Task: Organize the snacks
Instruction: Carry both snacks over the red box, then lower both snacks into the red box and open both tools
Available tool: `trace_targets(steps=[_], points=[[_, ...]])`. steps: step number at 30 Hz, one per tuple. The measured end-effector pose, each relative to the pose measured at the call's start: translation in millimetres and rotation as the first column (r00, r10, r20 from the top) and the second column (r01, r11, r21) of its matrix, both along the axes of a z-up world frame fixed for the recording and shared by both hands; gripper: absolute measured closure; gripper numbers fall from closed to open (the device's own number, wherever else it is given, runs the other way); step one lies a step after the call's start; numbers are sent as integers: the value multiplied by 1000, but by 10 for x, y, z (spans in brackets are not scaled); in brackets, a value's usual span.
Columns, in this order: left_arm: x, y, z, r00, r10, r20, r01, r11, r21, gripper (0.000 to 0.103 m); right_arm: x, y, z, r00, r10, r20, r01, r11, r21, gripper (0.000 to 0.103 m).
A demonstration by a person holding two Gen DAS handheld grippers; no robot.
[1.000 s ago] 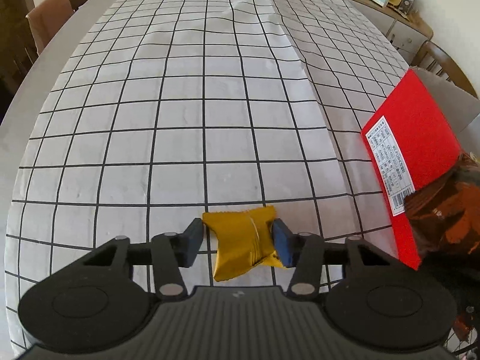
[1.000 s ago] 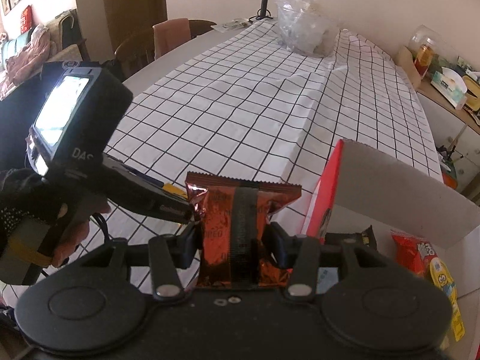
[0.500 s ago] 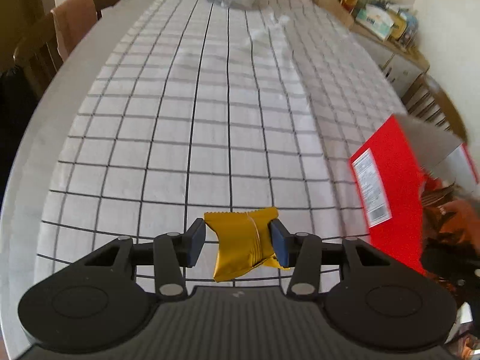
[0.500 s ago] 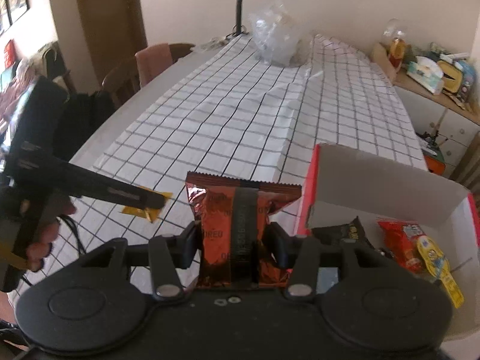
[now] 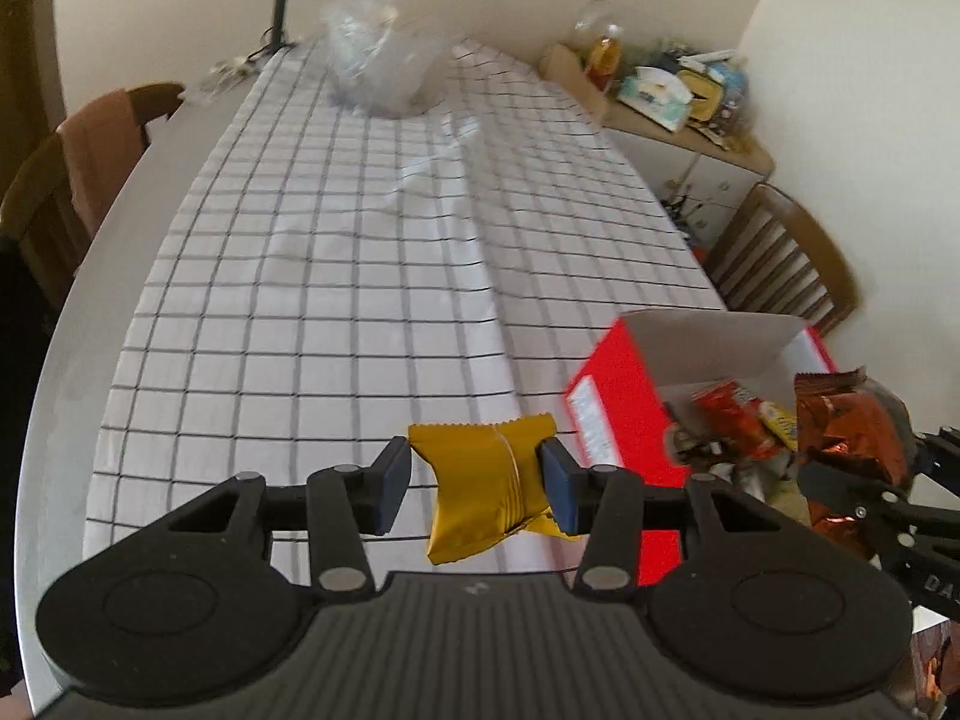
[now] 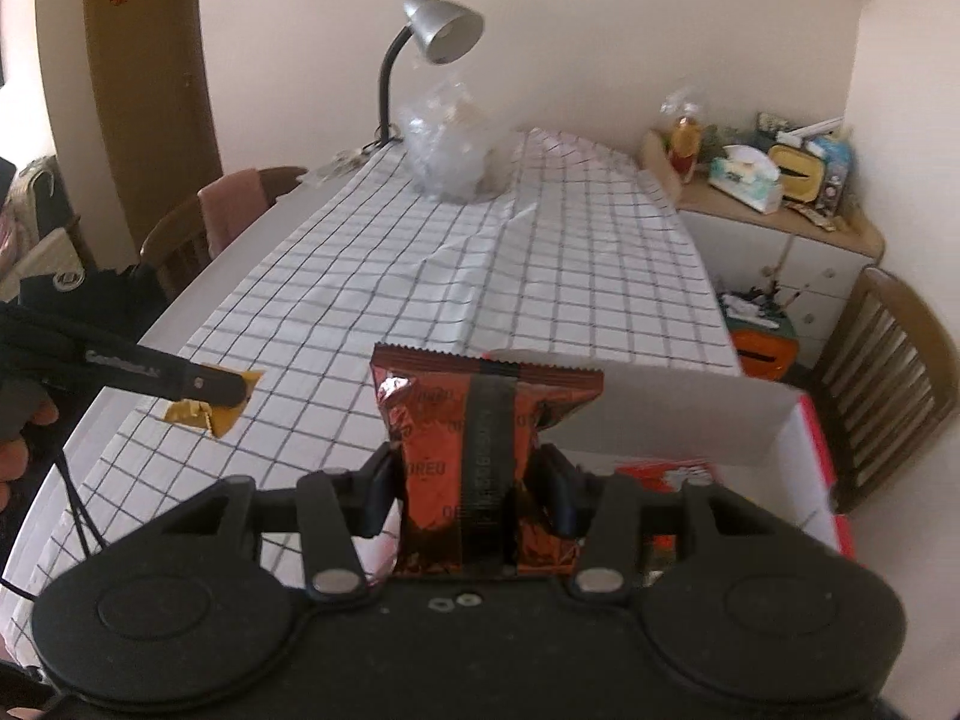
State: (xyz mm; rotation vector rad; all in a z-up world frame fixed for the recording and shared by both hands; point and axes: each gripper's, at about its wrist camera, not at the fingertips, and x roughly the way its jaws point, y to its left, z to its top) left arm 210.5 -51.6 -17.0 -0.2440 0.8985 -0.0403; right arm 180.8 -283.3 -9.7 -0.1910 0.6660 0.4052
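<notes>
My left gripper point(image 5: 477, 483) is shut on a small yellow snack packet point(image 5: 486, 492) and holds it above the checked tablecloth, left of the red box point(image 5: 618, 414). The packet also shows in the right wrist view point(image 6: 210, 411), in the left gripper point(image 6: 222, 390). My right gripper point(image 6: 465, 489) is shut on a copper-red Oreo packet point(image 6: 474, 468), held upright above the box's near left corner; it shows in the left wrist view point(image 5: 846, 456). The open red box point(image 6: 810, 456) holds several snack packets point(image 5: 729, 420).
A checked cloth point(image 5: 360, 276) covers the table. A clear plastic bag point(image 6: 450, 150) and a desk lamp point(image 6: 432, 36) stand at the far end. Chairs stand at the left point(image 5: 78, 174) and right point(image 6: 888, 372). A cluttered cabinet point(image 6: 780, 222) stands at the far right.
Both grippers have risen and tilted up with their packets. The box's inside and the far wall have come into view. The right gripper has moved over the box.
</notes>
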Motion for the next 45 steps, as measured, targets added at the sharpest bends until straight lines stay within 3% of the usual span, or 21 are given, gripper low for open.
trace_targets(steps=[11,19,25,35,45], points=[[167,-986,241,998,-60,20,60,998,14,57,172,-950,-12,999,-36,9,36,999,26,55],[440,-1726,41,995,-90,-46,92,995,43,57,481,-1469,-231,998,-50,-26,50,999,13,55],[648,-2058,-283,988,-82,-134,93,993,74,57,690,-1521,-531,996,-7,-85,4,1000,-26,55],[877,-2242,-775,967,-50,-252,84,989,125,57,824,-1438,-872,986,37,-160,-48,997,-66,55],[872,-2369,-919,963,-62,-264,105,983,153,58,828,-1469,-947,983,47,-179,-59,996,-61,55]])
